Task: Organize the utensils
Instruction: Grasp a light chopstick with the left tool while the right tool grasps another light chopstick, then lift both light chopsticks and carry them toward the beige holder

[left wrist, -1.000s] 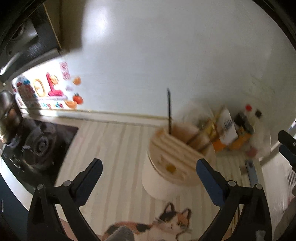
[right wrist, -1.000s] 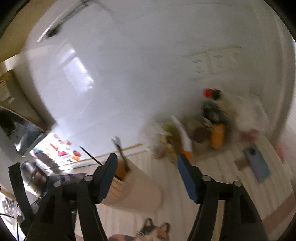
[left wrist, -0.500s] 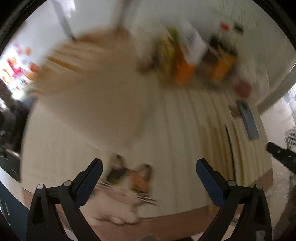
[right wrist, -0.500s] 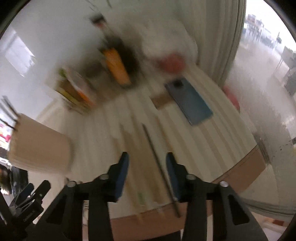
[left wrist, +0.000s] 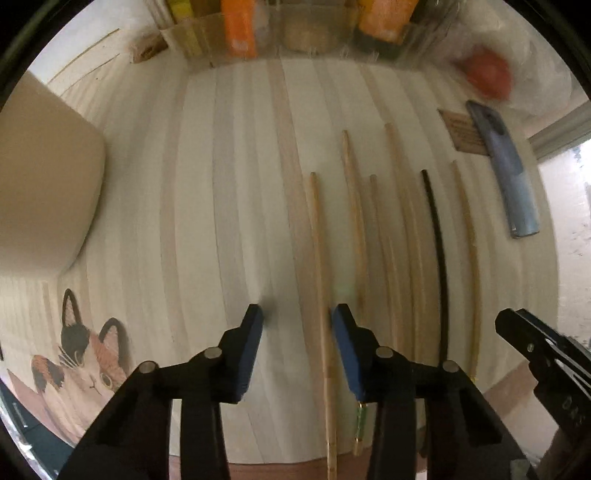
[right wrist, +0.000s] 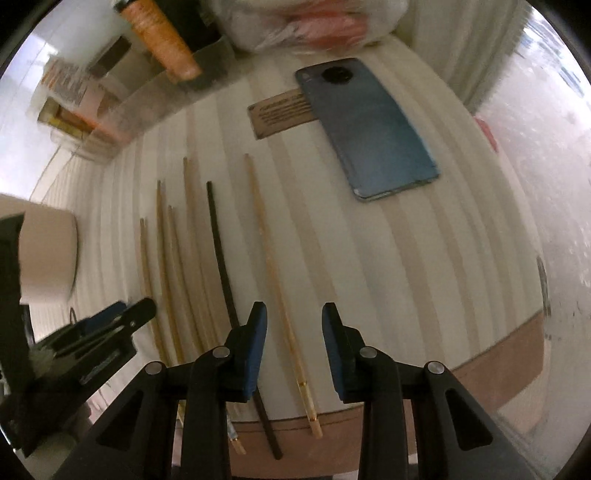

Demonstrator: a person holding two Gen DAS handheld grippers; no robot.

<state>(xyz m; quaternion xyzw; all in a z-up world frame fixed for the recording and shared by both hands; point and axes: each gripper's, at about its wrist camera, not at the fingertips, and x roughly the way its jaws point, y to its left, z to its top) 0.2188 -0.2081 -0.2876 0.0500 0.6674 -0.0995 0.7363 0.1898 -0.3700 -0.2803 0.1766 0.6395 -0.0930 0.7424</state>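
Observation:
Several wooden chopsticks and one black chopstick point(left wrist: 436, 236) lie side by side on a striped mat point(left wrist: 221, 184). My left gripper point(left wrist: 297, 317) is open and low over the leftmost wooden chopstick point(left wrist: 317, 258), which runs between its fingers. My right gripper point(right wrist: 291, 314) is open over the rightmost wooden chopstick point(right wrist: 269, 258), which lies between its fingers; the black chopstick point(right wrist: 219, 251) is just to its left. The beige utensil holder point(left wrist: 40, 184) stands at the left and also shows in the right wrist view point(right wrist: 48, 251). Neither gripper holds anything.
A blue phone point(right wrist: 365, 125) lies on the mat at the right over a brown card point(right wrist: 280, 110). Bottles and boxes point(left wrist: 240, 26) line the back edge, with a plastic bag point(right wrist: 303, 22) near them. A cat picture point(left wrist: 81, 362) is at the mat's front left. The table edge is close in front.
Both grippers have swung down from facing the wall and holder to the mat, and both have narrowed their opening. Each now straddles a chopstick.

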